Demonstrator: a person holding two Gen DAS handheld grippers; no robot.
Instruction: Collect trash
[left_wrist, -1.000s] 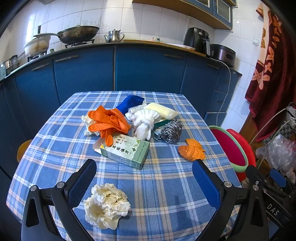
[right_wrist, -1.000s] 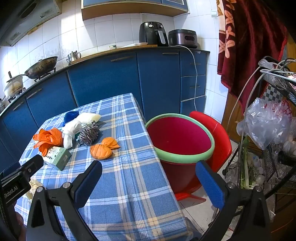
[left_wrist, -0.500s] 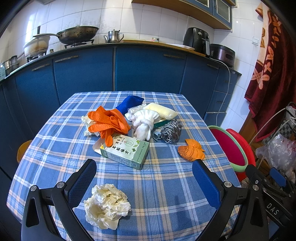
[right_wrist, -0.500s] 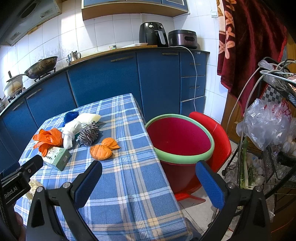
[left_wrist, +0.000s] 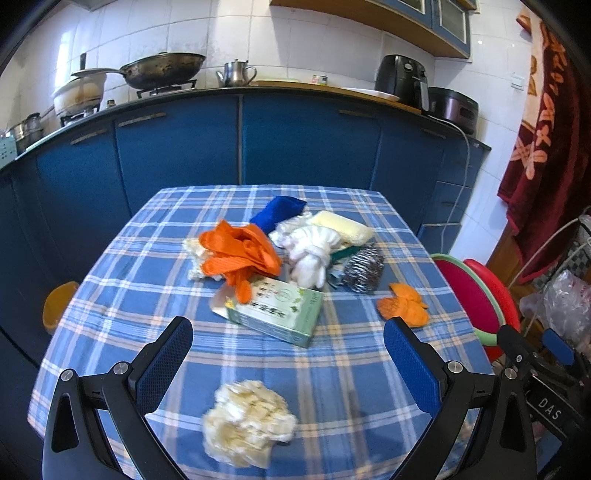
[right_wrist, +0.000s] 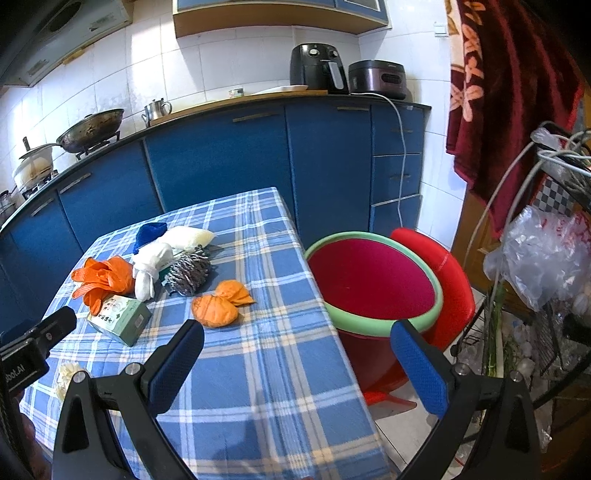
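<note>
A crumpled paper ball (left_wrist: 248, 421) lies on the blue checked tablecloth (left_wrist: 343, 373) near its front edge, between and just below the fingers of my open left gripper (left_wrist: 288, 354). Farther back lie a green box (left_wrist: 275, 312), orange peel (left_wrist: 403, 304), orange gloves (left_wrist: 240, 251), white gloves (left_wrist: 314, 247) and a steel scourer (left_wrist: 364, 264). My right gripper (right_wrist: 295, 360) hangs open over the table's right front corner, holding nothing. The red bin with a green rim (right_wrist: 373, 284) stands beside the table, right of the peel (right_wrist: 218, 304).
A blue cloth (left_wrist: 279, 210) and a yellow sponge (left_wrist: 343, 225) lie at the back of the pile. Blue cabinets (left_wrist: 240, 144) run behind the table. A wire rack with plastic bags (right_wrist: 546, 251) stands right of the bin. A red chair (right_wrist: 450, 280) holds the bin.
The left gripper has shifted slightly left and forward, so the paper ball now sits nearer the middle between its fingers. The right gripper has not moved.
</note>
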